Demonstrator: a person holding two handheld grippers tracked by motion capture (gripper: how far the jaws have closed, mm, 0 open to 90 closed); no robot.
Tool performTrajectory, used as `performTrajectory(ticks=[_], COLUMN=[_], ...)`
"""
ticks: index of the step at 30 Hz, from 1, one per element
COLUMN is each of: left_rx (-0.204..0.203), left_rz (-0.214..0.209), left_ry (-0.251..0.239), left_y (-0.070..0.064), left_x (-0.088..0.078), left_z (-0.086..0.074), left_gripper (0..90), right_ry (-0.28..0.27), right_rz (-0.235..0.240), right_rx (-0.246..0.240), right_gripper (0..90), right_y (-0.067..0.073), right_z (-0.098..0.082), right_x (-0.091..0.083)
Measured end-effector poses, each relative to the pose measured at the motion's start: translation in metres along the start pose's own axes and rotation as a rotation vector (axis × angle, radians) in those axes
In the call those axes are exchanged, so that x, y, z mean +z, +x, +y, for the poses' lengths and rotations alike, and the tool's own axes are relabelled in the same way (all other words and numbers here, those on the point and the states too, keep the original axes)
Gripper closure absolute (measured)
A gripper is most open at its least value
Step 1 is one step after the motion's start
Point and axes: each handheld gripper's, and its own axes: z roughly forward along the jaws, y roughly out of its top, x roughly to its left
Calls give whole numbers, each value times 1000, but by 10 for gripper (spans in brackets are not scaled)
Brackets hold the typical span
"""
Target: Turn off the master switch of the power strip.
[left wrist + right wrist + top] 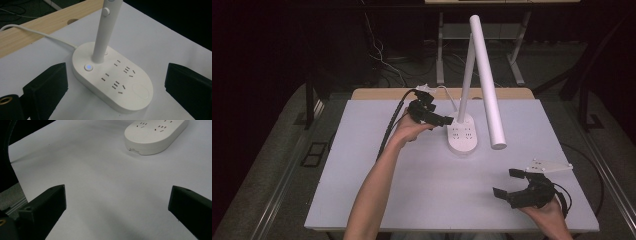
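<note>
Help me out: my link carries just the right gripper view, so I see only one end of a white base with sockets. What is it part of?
Observer: A desk lamp; a stem rises from the base.
Operator: Any sign of power on it?
Observer: A round button beside the stem glows blue.
Operator: Where is the left claw?
Observer: The left claw is at the base's far left, jaws open; the right claw is open too.

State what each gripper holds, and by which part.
Nothing is held. The left gripper is open beside the lamp base, not touching it. The right gripper is open over the table.
</note>
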Motion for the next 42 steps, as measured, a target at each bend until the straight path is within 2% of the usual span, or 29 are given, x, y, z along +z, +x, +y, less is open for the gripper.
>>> performTrajectory(ticks=[3, 7, 11, 13, 15, 17, 18, 19, 21, 23, 26, 33, 36, 38, 39, 42], left_rx=[-23, -30, -50, -92, -96, -131, -133, -159, -159, -181, -180, -180, -212, -205, -227, -227], left_rz=[3, 10, 17, 31, 36, 33, 30, 22, 20, 23, 31, 38, 40, 37, 33, 28], left_ry=[-13, -3, -6, -35, -27, -43, -34, -39, -31, -44, -41, -73, -86, -93, -97, -90], left_y=[2, 7, 12, 12, 15, 17, 18, 19, 20, 21, 23, 31, 32, 33, 32, 34], left_x=[5, 7, 9, 12, 13, 17, 18, 21, 22, 25, 30, 38, 44, 46, 47, 51], left_z=[-1, -2, -2, -2, -2, -2, -2, -3, -3, -5, -6, -9, -11, -11, -12, -14], left_gripper=[44, 48, 93, 132, 142, 166, 176, 183, 198, 221, 254, 426, 481, 509, 521, 550], right_ry=[2, 4, 8, 8, 7, 9, 9, 6, 5, 5, 5, 17, 24, 26, 28, 32], right_rz=[2, 4, 3, 3, 4, 5, 5, 4, 1, 1, 1, 7, 9, 10, 11, 11], right_rx=[0, 0, 1, 1, 0, -3, -2, 1, 3, 5, -1, 0, -1, -2, -1, -4], right_gripper=[7, 8, 8, 8, 8, 8, 8, 8, 8, 8, 8, 8, 8, 8, 8, 8], right_y=[0, 0, 0, 0, 0, 0, 0, 0, -1, -1, -1, 0, 0, 0, 0, 0], right_z=[0, 0, 0, 0, 0, 0, 0, 0, 0, 0, 0, 0, -1, -1, -1, -1], right_x=[0, 0, 1, 1, 1, 0, 0, 0, 0, 0, 0, 1, 2, 2, 2, 3])
